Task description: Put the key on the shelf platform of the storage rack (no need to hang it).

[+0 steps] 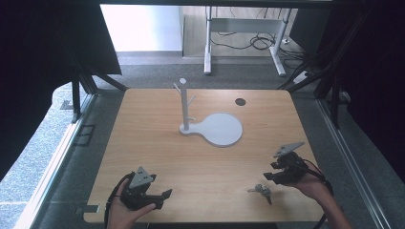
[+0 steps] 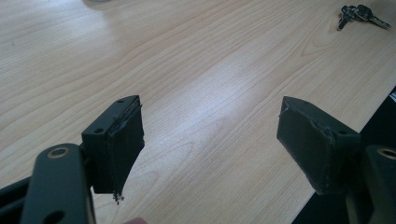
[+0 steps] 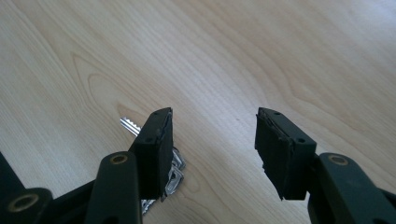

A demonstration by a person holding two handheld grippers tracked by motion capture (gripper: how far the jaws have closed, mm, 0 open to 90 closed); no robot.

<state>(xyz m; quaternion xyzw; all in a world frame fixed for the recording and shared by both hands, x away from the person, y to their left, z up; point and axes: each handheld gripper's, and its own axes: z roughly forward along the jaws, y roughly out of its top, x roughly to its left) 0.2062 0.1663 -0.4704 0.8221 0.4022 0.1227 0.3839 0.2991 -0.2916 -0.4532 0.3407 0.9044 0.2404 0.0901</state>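
Observation:
A bunch of keys (image 1: 261, 191) lies on the wooden table (image 1: 157, 152) near its front right edge. My right gripper (image 1: 268, 177) hovers just right of and above the keys, open, nothing between its jaws. In the right gripper view the keys (image 3: 173, 173) lie partly hidden behind the left jaw, with a silver key blade poking out. My left gripper (image 1: 165, 198) rests at the front left of the table, open and empty. The left gripper view has the keys (image 2: 357, 15) far off at the top right. A white stand with pegs (image 1: 184, 102) rises from a round white base (image 1: 222, 129) mid-table.
A small dark round disc (image 1: 240, 101) sits in the table's far right area. Metal frame rails run along both sides of the table. A white desk frame with cables stands on the floor beyond it.

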